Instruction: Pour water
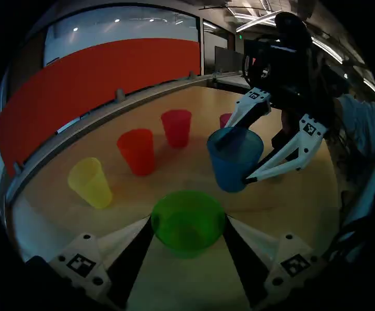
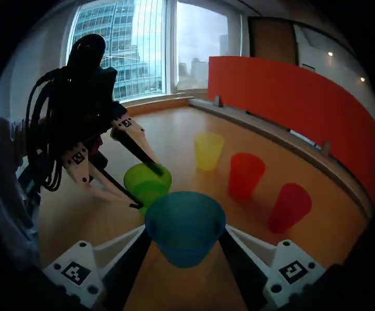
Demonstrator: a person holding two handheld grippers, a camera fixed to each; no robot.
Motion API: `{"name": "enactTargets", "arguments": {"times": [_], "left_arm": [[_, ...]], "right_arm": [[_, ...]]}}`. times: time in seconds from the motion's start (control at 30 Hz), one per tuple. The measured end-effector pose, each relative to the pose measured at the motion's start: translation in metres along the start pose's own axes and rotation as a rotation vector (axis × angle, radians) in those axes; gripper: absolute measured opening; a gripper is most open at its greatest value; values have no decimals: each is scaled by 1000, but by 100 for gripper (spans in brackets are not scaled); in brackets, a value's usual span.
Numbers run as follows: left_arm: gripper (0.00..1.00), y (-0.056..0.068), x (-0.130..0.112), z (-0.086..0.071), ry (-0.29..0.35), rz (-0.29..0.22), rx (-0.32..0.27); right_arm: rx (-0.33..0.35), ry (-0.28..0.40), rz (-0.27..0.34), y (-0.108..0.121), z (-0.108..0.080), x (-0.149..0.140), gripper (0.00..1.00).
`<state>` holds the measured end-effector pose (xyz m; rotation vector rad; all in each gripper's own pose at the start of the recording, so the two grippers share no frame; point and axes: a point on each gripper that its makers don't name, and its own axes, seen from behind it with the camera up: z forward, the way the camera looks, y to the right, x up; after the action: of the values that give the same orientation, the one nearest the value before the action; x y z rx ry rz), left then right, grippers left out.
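Observation:
In the left gripper view my left gripper [image 1: 188,228] is shut on a translucent green cup [image 1: 188,220], held upright above the wooden table [image 1: 301,197]. Facing it, my right gripper [image 1: 234,155] grips a translucent blue cup [image 1: 234,158], lifted and close to the green one. In the right gripper view the blue cup [image 2: 184,225] sits between my right gripper's [image 2: 184,233] fingers, and just beyond it the left gripper [image 2: 147,187] holds the green cup [image 2: 147,185]. Both cups stand upright, rims near each other. I cannot tell whether either holds water.
On the table stand a yellow cup [image 1: 89,182], an orange cup [image 1: 137,151], a red cup [image 1: 177,127] and part of a magenta cup [image 1: 224,120]. A rail [image 1: 99,116] and red wall panel [image 1: 99,83] border the far edge. A person's sleeve [image 2: 0,171] is at the left.

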<state>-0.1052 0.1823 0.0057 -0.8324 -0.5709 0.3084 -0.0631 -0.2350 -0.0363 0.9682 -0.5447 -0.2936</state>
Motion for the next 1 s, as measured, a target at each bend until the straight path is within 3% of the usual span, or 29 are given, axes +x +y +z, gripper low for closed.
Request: {"name": "enactTargets", "arguments": {"times": [0.6, 0.8, 1.0], "left_arm": [[89, -4, -10, -3, 2, -43, -12], [100, -5, -14, -2, -15, -33, -6], [100, -7, -18, -3, -29, -19, 4]], "right_arm": [[0, -7, 4, -5, 5, -7, 90], [1, -9, 4, -7, 7, -9, 90], [0, -11, 5, -8, 10, -11, 90]]}}
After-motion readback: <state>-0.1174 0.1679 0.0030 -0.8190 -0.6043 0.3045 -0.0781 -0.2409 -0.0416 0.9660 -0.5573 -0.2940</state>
